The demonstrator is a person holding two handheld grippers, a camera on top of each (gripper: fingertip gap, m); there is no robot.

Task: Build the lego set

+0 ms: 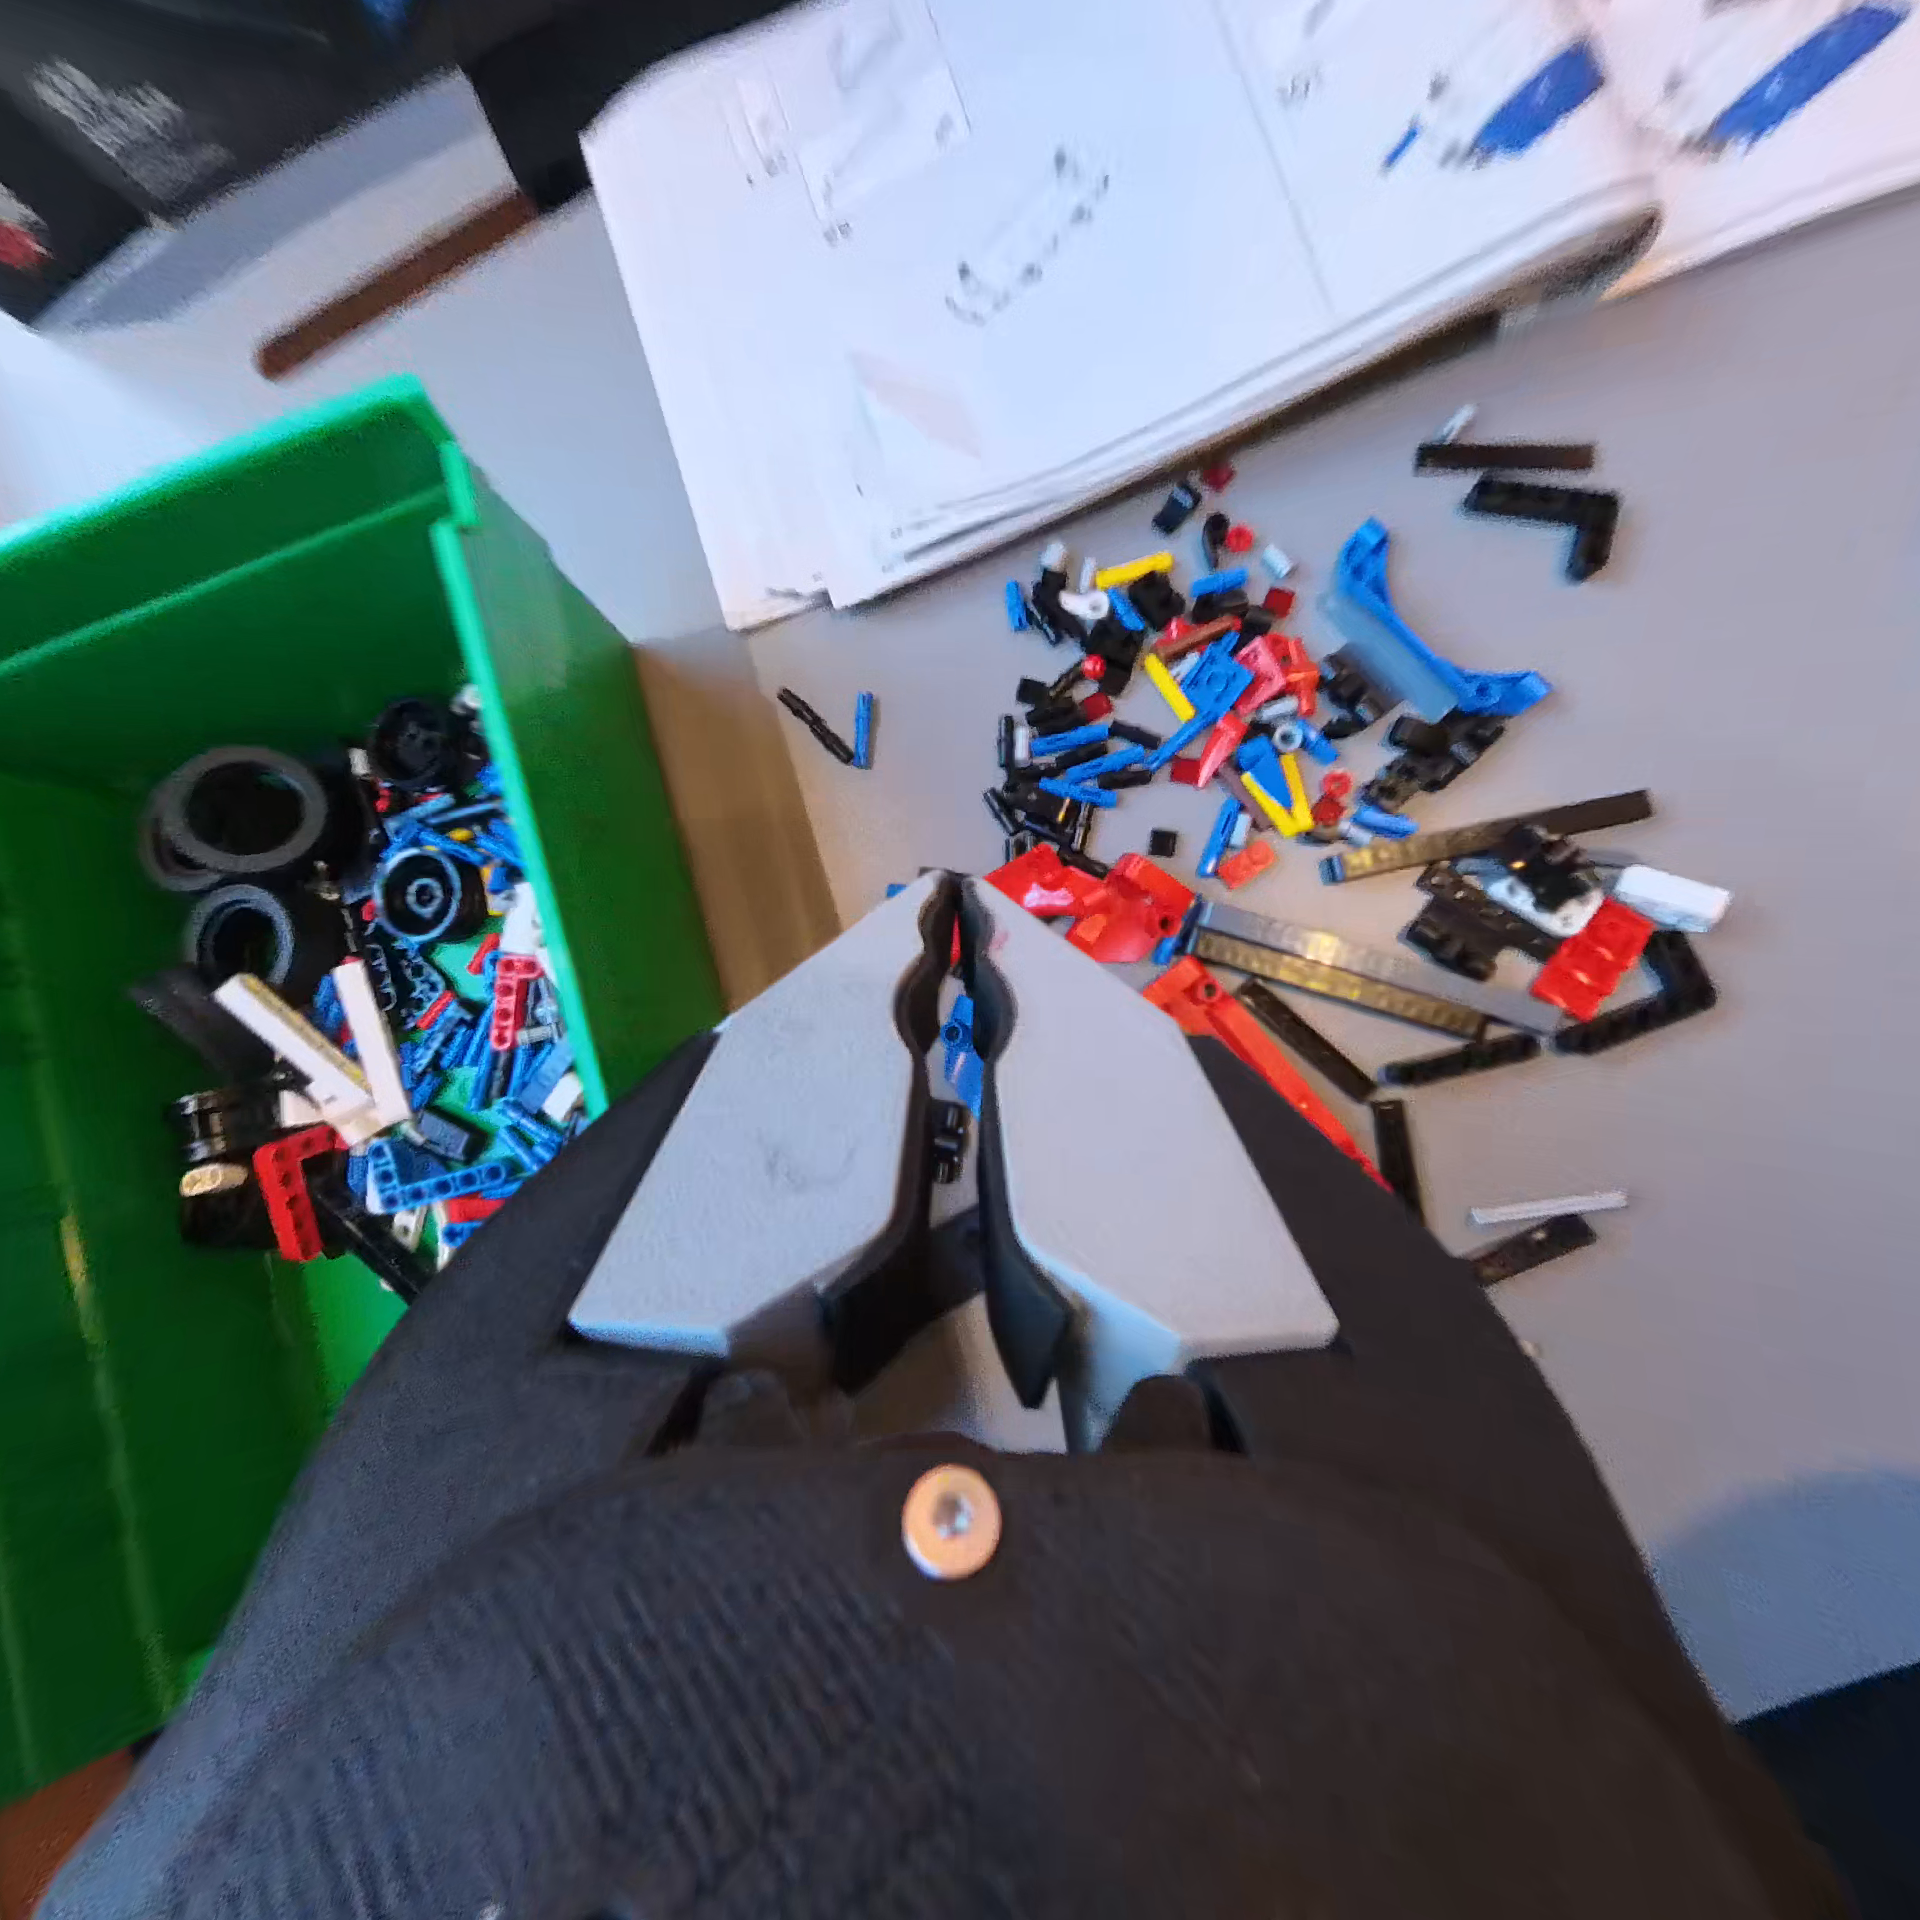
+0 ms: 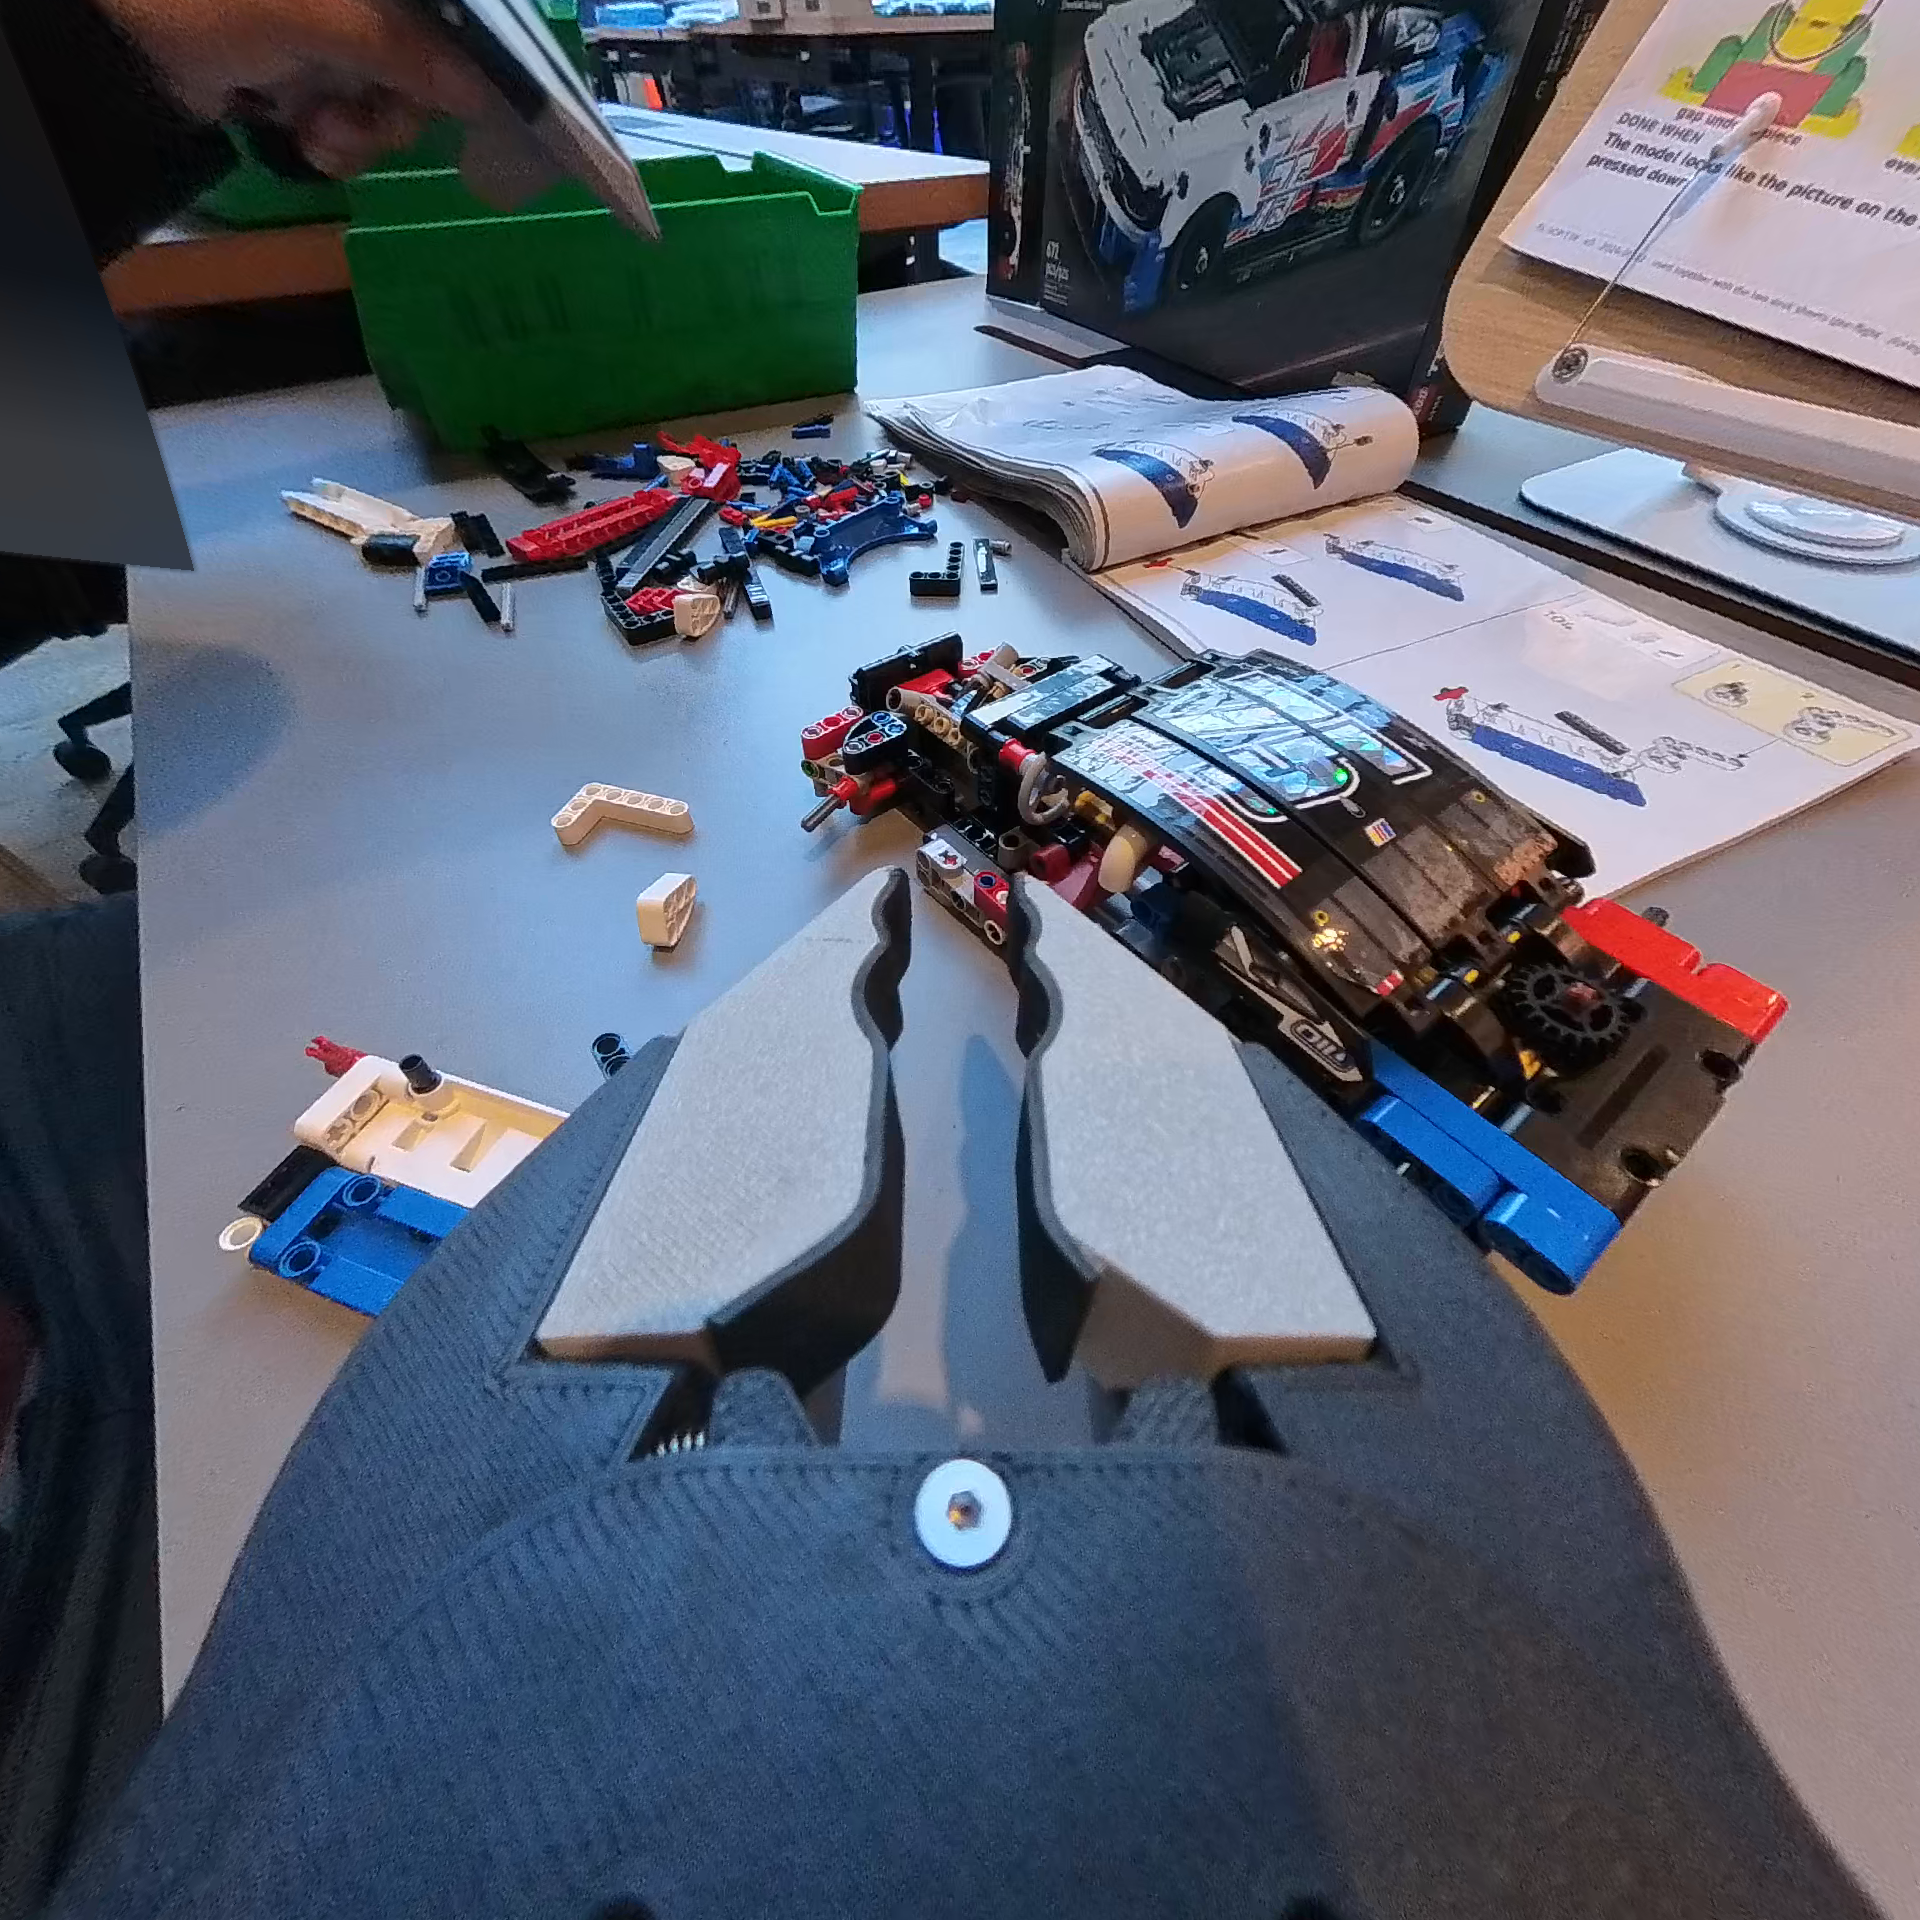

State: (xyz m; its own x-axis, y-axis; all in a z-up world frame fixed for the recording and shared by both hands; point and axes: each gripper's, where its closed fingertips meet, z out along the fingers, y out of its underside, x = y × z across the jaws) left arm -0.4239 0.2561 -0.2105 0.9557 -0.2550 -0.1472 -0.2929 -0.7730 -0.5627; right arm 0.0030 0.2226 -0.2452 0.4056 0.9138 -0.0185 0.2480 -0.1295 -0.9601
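The partly built car (image 2: 1299, 852), black with red and blue parts, lies on the grey table (image 2: 416, 810) in the right wrist view. My right gripper (image 2: 961, 899) is open at the car's near side. A short grey and red beam (image 2: 961, 883) of the car stands between the fingertips, with a sliver of gap at the left pad. My left gripper (image 1: 954, 885) is shut, tips touching, above the edge of a loose pile of bricks (image 1: 1195, 717). Small blue and black pieces (image 1: 961, 1023) show through the slot between its fingers. It also shows in the right wrist view (image 2: 582, 145), high above the green bin.
A green bin (image 1: 499, 644) of wheels and small parts stands left of the pile. An open instruction booklet (image 1: 987, 260) lies behind it. The set's box (image 2: 1247, 166) stands at the back. A white angled beam (image 2: 623, 810), a small white piece (image 2: 665, 909) and a white and blue sub-assembly (image 2: 384, 1174) lie on the table. There is about 45 cm between the tips of the two grippers.
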